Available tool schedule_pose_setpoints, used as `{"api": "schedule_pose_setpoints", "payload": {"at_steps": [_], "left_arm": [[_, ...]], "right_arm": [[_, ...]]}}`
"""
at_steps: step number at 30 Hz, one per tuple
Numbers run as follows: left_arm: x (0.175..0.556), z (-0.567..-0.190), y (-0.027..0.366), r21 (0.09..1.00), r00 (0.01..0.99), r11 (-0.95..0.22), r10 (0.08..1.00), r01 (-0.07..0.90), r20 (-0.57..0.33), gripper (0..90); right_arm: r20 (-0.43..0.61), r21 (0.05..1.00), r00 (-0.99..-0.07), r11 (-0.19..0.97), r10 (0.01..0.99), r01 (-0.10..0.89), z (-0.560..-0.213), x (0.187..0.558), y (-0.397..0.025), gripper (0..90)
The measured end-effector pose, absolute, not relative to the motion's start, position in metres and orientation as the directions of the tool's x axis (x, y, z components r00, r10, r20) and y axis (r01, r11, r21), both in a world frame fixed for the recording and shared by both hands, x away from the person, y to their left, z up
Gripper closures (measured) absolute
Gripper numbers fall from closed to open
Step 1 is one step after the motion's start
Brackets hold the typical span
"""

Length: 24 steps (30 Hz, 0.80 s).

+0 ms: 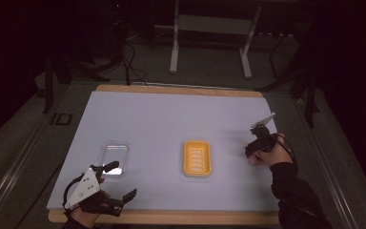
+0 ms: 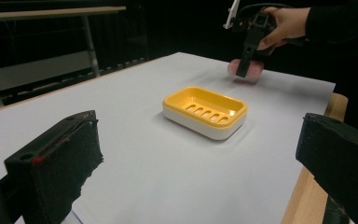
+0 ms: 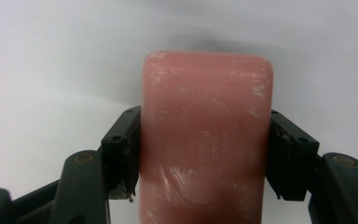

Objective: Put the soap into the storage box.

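Right gripper view: our right hand-held gripper pinches the pink soap bar.
Left hand-held gripper: spread, idle.
Next, we judge: carry soap to the yellow soap dish beside it.

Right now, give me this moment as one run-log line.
right tool: shut on pink soap bar | left tool: open, idle | yellow soap dish: empty, mid-table | clear lid: near left tool

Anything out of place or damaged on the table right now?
Nothing stands out. The yellow soap dish sits flat and empty, the clear lid lies apart to its left, and the pink soap shows only surface scuffs.
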State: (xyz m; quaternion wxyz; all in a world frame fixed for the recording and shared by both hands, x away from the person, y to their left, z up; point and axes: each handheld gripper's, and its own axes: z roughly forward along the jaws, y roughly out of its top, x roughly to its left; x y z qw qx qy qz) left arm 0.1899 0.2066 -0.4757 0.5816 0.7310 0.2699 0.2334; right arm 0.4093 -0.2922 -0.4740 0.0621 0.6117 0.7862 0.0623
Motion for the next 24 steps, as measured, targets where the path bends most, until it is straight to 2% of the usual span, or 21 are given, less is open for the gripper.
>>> {"api": "schedule_pose_setpoints", "payload": {"at_steps": [10, 14, 24], "left_arm": [[0.187, -0.474, 0.196, 0.963, 0.762, -0.256, 0.64, 0.09, 0.099, 0.3], [0.188, -0.474, 0.195, 0.963, 0.768, -0.257, 0.633, 0.087, 0.1, 0.3], [0.189, -0.474, 0.189, 0.956, 0.776, -0.284, 0.619, 0.079, 0.119, 0.3]], "right_arm": [[0.034, 0.192, -0.227, 0.217, 0.973, 0.957, -0.466, 0.406, -0.265, 37.4], [0.061, 0.191, -0.229, 0.214, 0.971, 0.958, -0.465, 0.403, -0.252, 37.4], [0.043, 0.182, -0.229, 0.218, 0.972, 0.959, -0.463, 0.396, -0.225, 37.4]]}}
